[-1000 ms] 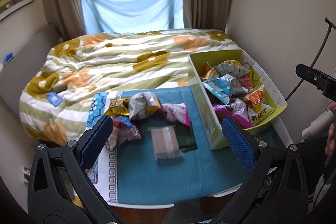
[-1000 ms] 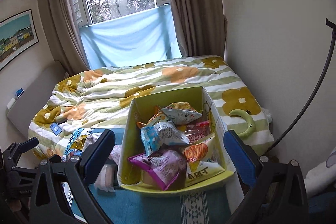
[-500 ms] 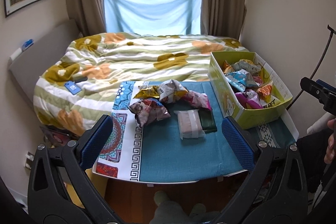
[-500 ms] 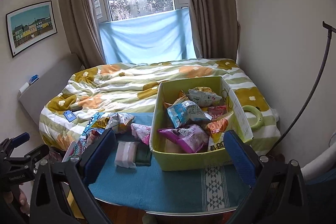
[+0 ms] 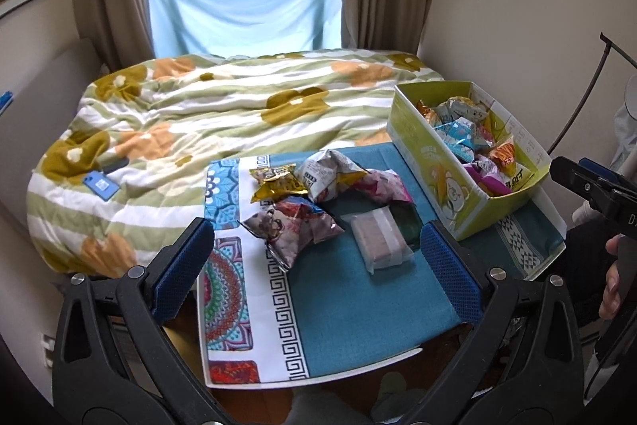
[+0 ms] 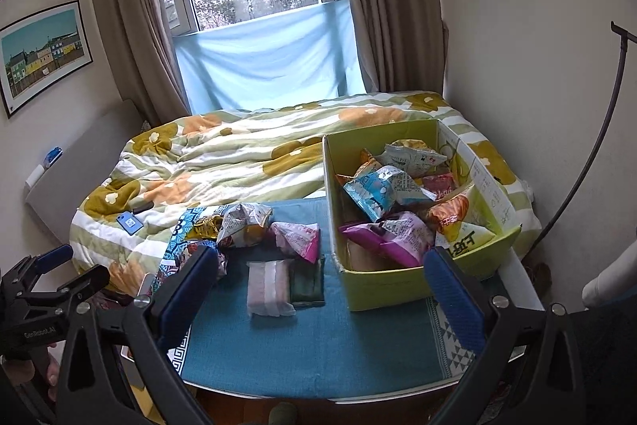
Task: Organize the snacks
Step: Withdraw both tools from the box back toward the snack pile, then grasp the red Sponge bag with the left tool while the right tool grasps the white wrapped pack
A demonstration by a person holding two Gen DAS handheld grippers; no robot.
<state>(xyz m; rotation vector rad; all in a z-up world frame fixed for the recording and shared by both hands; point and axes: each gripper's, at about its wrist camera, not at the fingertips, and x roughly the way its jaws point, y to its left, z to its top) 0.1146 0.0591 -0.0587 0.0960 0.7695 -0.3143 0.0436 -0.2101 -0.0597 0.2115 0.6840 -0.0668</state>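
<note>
A yellow-green cardboard box point(image 5: 434, 170) point(image 6: 382, 285) holding several snack bags stands on the right of a small table. Loose snacks lie to its left on the teal cloth: a gold bag point(image 5: 274, 182), a silver bag point(image 5: 326, 174) point(image 6: 245, 226), a pink bag point(image 5: 382, 186) point(image 6: 298, 239), a brown bag point(image 5: 290, 226), a clear-wrapped pink pack point(image 5: 380, 241) point(image 6: 268, 285) and a dark green packet point(image 6: 306, 281). My left gripper point(image 5: 316, 265) is open and empty, held back from the table. My right gripper point(image 6: 318, 285) is open and empty, also held back.
The table's teal cloth point(image 5: 358, 305) point(image 6: 318, 345) has a patterned left border. Behind it is a bed with a green floral duvet point(image 5: 219, 114) and a blue card point(image 5: 101, 184) on it. Wall at right, window behind.
Both grippers have pulled back and risen from the table, so the snacks and box look smaller and farther. Both stay open. Nothing on the table has moved.
</note>
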